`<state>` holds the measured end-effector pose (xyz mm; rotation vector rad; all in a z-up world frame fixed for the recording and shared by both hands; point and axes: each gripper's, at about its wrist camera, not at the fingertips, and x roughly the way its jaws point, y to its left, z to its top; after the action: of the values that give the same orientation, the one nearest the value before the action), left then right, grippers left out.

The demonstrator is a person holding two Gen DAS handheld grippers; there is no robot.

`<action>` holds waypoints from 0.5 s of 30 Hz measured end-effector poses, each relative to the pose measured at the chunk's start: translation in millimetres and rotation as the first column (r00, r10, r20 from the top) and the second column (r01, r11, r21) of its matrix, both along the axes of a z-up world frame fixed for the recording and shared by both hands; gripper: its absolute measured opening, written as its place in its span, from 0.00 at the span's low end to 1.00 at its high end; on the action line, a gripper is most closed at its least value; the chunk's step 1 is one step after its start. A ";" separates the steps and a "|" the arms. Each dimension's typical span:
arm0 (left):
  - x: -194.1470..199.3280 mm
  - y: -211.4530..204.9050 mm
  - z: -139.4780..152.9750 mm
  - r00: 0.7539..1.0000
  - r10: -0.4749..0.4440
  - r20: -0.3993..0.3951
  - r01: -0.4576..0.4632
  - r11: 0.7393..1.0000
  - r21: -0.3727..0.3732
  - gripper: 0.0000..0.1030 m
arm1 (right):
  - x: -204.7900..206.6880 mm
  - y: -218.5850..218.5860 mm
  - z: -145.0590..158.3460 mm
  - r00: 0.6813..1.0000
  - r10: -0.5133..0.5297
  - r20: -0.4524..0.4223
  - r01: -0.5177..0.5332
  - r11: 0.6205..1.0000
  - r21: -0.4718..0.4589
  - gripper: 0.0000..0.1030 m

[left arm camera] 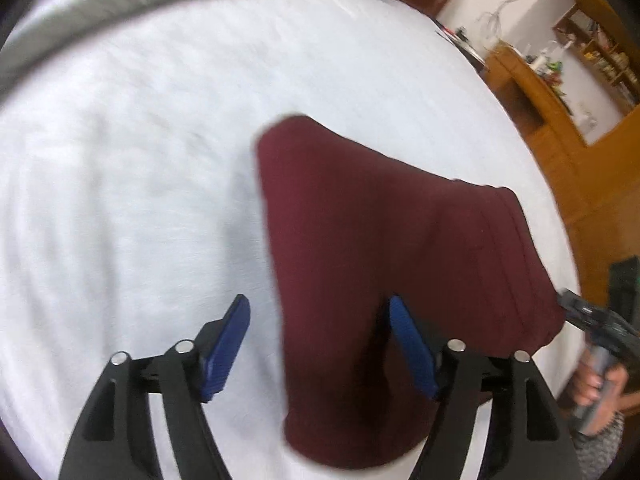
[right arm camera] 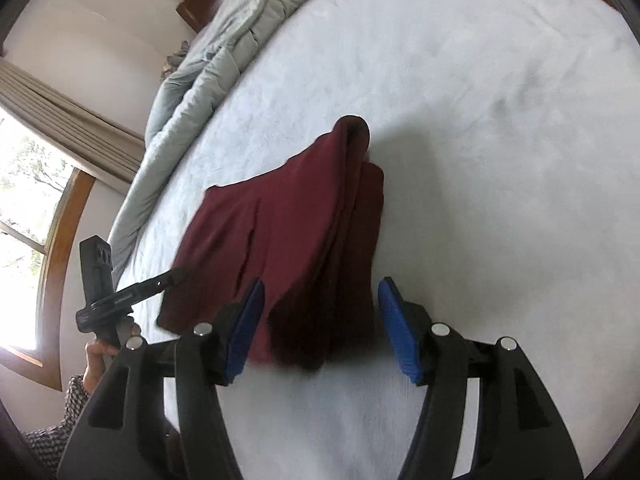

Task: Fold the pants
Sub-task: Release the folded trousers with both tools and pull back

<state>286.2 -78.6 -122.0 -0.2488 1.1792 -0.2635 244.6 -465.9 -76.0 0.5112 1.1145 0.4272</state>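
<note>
The maroon pants (left arm camera: 360,264) lie folded in a thick stack on the white bed; they also show in the right wrist view (right arm camera: 304,232). My left gripper (left arm camera: 320,344) is open, its blue pads wide apart above the near end of the stack, holding nothing. My right gripper (right arm camera: 320,324) is open too, its blue pads on either side of the near folded edge, not closed on it. The right gripper appears at the right edge of the left wrist view (left arm camera: 576,308), and the left gripper shows at the left of the right wrist view (right arm camera: 160,280), beside the stack's corner.
The white bed sheet (left arm camera: 140,200) spreads all around the pants. A rumpled grey duvet (right arm camera: 208,72) lies along the far side. Wooden furniture (left arm camera: 540,120) stands beyond the bed's right edge. A window with a curtain (right arm camera: 36,160) is at the left.
</note>
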 end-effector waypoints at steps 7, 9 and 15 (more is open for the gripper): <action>-49.7 -8.1 20.5 0.998 0.040 0.043 -0.042 0.998 0.054 0.76 | -34.4 20.8 9.1 0.999 0.033 0.006 -0.033 0.999 0.032 0.56; -56.4 -12.8 19.3 0.999 0.022 0.047 -0.024 0.998 0.050 0.76 | -29.9 28.9 5.5 1.000 0.030 -0.007 -0.030 0.999 0.016 0.54; -59.6 -27.1 17.8 0.999 -0.005 0.036 0.003 0.999 0.055 0.76 | -23.3 31.8 -4.1 0.999 0.004 -0.039 -0.002 0.998 0.055 0.12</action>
<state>226.6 -105.7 -104.2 -0.1933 1.1495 -0.2378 221.4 -434.2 -80.1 0.5686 1.1439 0.4533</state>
